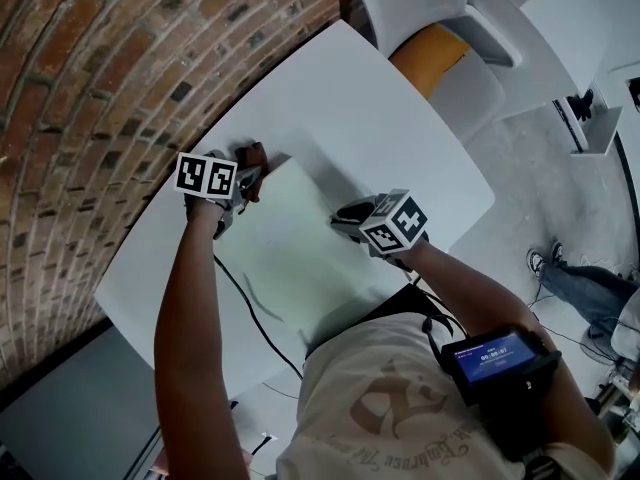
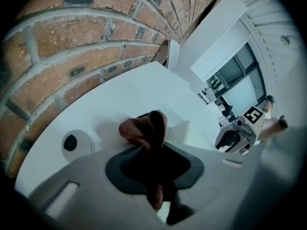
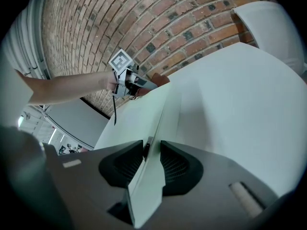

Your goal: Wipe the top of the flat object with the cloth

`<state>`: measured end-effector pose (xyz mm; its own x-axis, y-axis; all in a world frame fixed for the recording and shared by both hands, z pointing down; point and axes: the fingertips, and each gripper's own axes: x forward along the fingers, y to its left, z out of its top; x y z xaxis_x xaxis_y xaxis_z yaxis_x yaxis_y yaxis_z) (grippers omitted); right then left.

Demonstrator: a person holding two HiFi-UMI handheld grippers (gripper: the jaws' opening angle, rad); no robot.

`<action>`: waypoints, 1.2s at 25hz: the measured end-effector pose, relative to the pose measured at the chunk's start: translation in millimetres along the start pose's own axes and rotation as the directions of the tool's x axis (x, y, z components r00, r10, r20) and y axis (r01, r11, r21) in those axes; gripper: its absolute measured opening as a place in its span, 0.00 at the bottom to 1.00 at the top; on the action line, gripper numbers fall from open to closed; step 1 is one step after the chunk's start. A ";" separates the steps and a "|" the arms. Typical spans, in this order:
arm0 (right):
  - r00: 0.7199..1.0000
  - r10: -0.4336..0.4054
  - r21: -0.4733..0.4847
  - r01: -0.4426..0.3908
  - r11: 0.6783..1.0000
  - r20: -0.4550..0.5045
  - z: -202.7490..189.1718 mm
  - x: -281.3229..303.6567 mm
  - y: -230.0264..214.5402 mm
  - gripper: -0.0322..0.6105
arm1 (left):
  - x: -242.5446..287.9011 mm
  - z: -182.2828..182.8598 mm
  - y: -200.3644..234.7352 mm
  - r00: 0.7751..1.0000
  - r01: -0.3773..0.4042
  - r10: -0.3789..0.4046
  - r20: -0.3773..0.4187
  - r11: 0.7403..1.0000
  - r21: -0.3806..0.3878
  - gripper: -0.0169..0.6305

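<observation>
Starting the wipe at the board's far corner.
You had the left gripper (image 1: pixel 243 182) clamped on the reddish-brown cloth (image 1: pixel 253 160), its bunched end at the far corner of the pale green flat board (image 1: pixel 290 253) on the white table (image 1: pixel 380 118). Your right gripper (image 1: pixel 347 220) pinched the board's right edge, steadying it. Nearly the whole top looked left to wipe. No container showed.

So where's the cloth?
Head view, left side: the cloth is pinched in the left gripper at the pale board's far corner, by the brick wall.
</observation>
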<state>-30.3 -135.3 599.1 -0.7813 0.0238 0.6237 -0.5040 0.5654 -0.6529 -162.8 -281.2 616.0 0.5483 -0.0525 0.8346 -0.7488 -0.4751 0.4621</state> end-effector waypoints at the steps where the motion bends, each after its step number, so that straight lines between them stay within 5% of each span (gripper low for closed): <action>1: 1.000 -0.001 0.001 0.001 1.000 0.001 0.3 0.1 -0.2 0.24 | -4.2 -5.2 3.9 1.000 -0.008 0.008 0.003 1.000 -0.008 0.14; 17: 1.000 -0.028 -0.010 0.028 1.000 -0.001 1.2 2.2 -0.3 0.24 | -72.4 -78.7 54.0 0.983 -0.168 0.175 0.061 0.980 -0.106 0.14; 26: 0.999 -0.033 -0.025 0.033 0.999 -0.010 1.6 3.5 0.4 0.24 | -109.7 -121.8 82.1 0.934 -0.342 0.355 0.045 0.921 -0.186 0.14; 30: 1.000 -0.027 -0.028 0.027 0.999 -0.006 0.7 2.4 0.9 0.24 | -130.4 -110.7 64.8 0.912 -0.354 0.387 0.134 0.909 -0.218 0.14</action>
<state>-32.9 -135.3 599.7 -0.7652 0.0138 0.6436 -0.5141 0.5887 -0.6238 -324.1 -207.9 570.3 0.2600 -0.3498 0.9000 -0.9563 -0.2223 0.1899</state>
